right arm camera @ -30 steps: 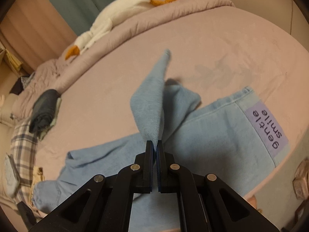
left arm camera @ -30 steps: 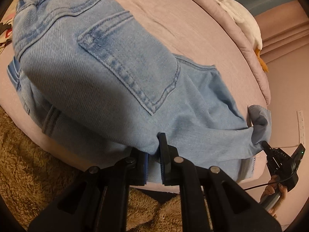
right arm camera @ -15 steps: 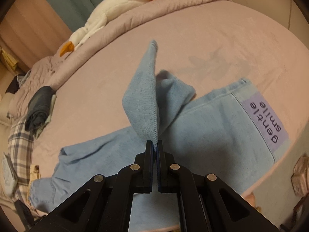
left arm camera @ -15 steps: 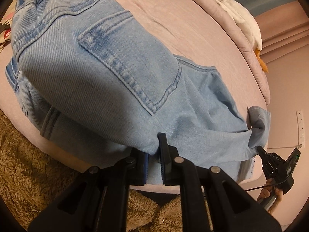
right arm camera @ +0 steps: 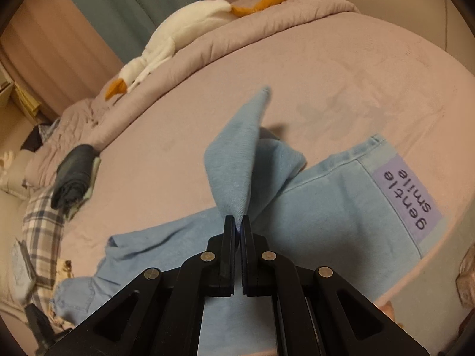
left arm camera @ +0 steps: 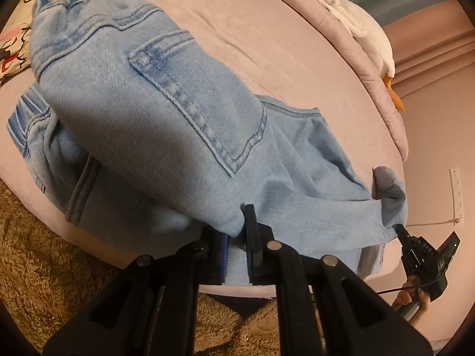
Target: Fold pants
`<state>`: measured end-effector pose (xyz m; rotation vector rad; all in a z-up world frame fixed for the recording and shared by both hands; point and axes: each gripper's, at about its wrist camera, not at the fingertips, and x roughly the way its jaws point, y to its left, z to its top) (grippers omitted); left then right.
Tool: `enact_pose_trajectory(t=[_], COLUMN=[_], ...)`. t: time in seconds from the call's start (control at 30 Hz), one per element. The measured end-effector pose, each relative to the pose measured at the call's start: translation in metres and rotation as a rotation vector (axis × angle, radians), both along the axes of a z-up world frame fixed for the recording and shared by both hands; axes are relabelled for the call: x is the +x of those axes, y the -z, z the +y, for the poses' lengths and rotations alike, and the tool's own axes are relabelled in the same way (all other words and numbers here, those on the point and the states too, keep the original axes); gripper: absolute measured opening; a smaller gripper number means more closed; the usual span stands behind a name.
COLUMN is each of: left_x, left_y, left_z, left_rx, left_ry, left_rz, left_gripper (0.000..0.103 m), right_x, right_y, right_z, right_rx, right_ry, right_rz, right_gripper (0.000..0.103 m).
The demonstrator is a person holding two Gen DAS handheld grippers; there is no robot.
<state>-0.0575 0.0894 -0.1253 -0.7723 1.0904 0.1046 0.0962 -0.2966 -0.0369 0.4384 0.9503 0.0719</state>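
Note:
Light blue jeans lie on a pink bed. My left gripper is shut on the denim near the waist end, and the lifted cloth, with a back pocket showing, drapes over the layer beneath. My right gripper is shut on a fold of a trouser leg that stands up as a peak above the flat denim. A lilac label reading "gentle smile" sits on the leg end at the right. In the left wrist view the right gripper pinches the far leg, with a hand below it.
A white plush goose lies on the rolled duvet at the bed's far side. Dark folded clothes and a plaid cloth sit at the left. A brown shaggy rug covers the floor beside the bed edge.
The raised leg fold in the right gripper has shifted slightly in view, first farther away, then back nearer. The left gripper keeps its hold in the same place.

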Motion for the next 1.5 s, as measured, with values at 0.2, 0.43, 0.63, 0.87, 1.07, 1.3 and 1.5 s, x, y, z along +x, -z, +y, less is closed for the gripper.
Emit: enact_pose_trajectory(t=[0.2, 0.43, 0.63, 0.87, 1.07, 1.3, 1.5], left_x=[0.004, 0.006, 0.004, 0.005, 0.009, 0.032, 0.019], left_y=[0.005, 0.006, -0.009, -0.019, -0.017, -0.009, -0.054], left_z=[0.000, 0.003, 0.011, 0.046, 0.078, 0.089, 0.084], left_rx=[0.012, -0.002, 0.009, 0.034, 0.054, 0.015, 0.034], left_ry=[0.012, 0.015, -0.014, -0.118, -0.216, -0.148, -0.095], left_rz=[0.025, 0.040, 0.030, 0.005, -0.020, -0.055, -0.161], left_gripper=[0.011, 0.013, 0.064, 0.070, 0.069, 0.009, 0.009], right_x=[-0.007, -0.006, -0.006, 0.001, 0.034, 0.093, 0.074], right_y=[0.031, 0.031, 0.023, 0.008, 0.009, 0.021, -0.069], right_z=[-0.003, -0.003, -0.001, -0.006, 0.001, 0.005, -0.020], right_rx=[-0.020, -0.054, -0.075, -0.090, -0.124, -0.087, 0.000], right_ry=[0.029, 0.030, 0.016, 0.015, -0.015, -0.009, 0.036], right_rz=[0.100, 0.141, 0.151, 0.096, 0.088, 0.102, -0.145], right_gripper=[0.003, 0.003, 0.010, 0.052, 0.054, 0.008, 0.004])
